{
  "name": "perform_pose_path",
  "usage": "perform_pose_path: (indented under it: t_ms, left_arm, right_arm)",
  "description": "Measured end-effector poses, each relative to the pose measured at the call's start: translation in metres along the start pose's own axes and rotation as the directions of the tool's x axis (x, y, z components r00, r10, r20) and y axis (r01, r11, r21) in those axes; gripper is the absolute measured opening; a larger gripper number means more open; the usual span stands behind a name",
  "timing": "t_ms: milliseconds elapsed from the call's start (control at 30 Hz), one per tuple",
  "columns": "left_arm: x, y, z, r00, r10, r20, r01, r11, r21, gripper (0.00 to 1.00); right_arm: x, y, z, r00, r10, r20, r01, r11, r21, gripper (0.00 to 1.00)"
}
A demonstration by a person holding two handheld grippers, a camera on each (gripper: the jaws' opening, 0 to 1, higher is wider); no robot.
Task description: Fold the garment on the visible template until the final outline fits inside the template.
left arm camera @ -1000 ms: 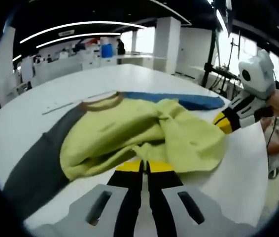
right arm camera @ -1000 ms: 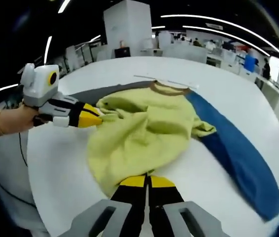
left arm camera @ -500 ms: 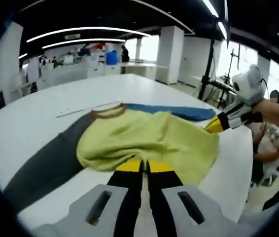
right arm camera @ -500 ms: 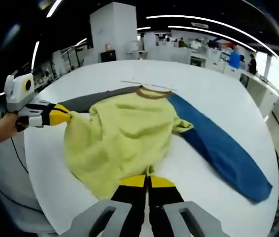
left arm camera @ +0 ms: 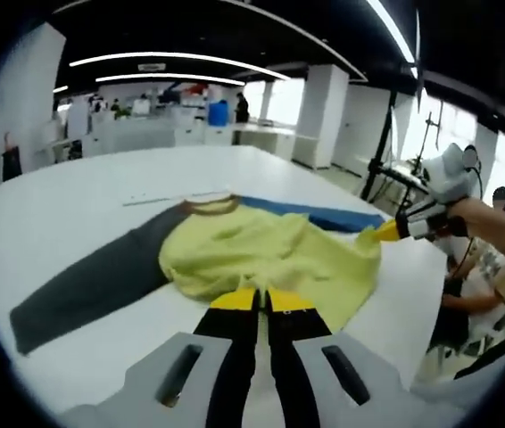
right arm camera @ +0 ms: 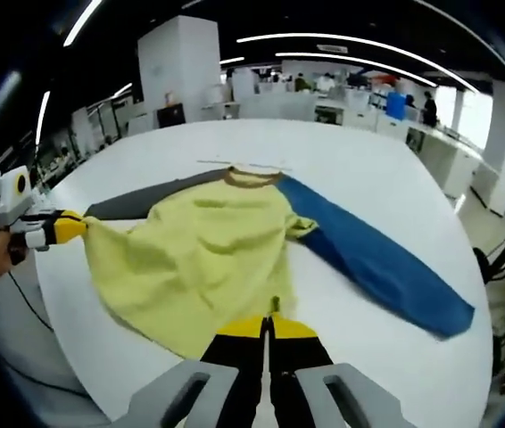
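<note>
Left tool [left arm camera: 261, 299] and right tool [right arm camera: 270, 325], both clenched on the yellow garment's [right arm camera: 190, 259] hem, hold it stretched above the white table [right arm camera: 368, 178]; its collar rests on the table.

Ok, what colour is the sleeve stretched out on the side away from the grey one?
Blue; the blue sleeve shows best in the right gripper view.
</note>
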State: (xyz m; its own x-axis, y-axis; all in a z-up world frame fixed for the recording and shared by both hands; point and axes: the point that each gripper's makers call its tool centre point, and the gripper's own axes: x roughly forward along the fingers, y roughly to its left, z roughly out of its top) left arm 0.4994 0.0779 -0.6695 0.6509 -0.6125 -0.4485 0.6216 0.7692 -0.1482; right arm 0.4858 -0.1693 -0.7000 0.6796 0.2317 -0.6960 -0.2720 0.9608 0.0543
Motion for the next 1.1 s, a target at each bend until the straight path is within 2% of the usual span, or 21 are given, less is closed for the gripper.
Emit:
perform_pose_path:
  t_ms: [133, 233, 500, 667, 867, 967, 1100]
  left_arm:
    - [-0.010, 0.002, -0.008, 1.000, 0.011, -0.015, -0.011, 1.000, 0.014, 0.01]
    - [-0.018, 0.005, -0.014, 0.999, 0.025, -0.020, -0.025, 1.000, -0.004, 0.01]
    - [-0.045, 0.017, -0.042, 0.995, 0.077, -0.059, -0.081, 0.994, -0.070, 0.01]
    - [-0.055, 0.019, -0.056, 0.992, 0.097, -0.080, -0.103, 0.991, -0.085, 0.01]
    - [-0.066, 0.023, -0.081, 0.984, 0.116, -0.136, -0.134, 0.982, -0.130, 0.01]
    - [-0.072, 0.024, -0.099, 0.978, 0.116, -0.175, -0.145, 0.976, -0.164, 0.01]
    - [-0.077, 0.023, -0.112, 0.975, 0.111, -0.191, -0.151, 0.966, -0.209, 0.01]
  right_arm:
    - [-0.007, 0.000, -0.006, 1.000, -0.015, -0.002, 0.015, 1.000, 0.014, 0.00]
    - [-0.012, 0.002, -0.011, 1.000, -0.021, -0.001, 0.021, 0.999, 0.026, 0.00]
    - [-0.023, 0.007, -0.038, 0.997, -0.073, -0.005, 0.073, 0.990, 0.119, 0.00]
    - [-0.030, 0.015, -0.055, 0.996, -0.084, -0.015, 0.085, 0.986, 0.144, 0.00]
    - [-0.035, 0.021, -0.084, 0.995, -0.083, -0.052, 0.092, 0.970, 0.225, 0.00]
    - [-0.038, 0.022, -0.095, 0.993, -0.092, -0.067, 0.105, 0.969, 0.223, 0.00]
    - [-0.039, 0.024, -0.107, 0.992, -0.097, -0.082, 0.115, 0.962, 0.247, 0.00]
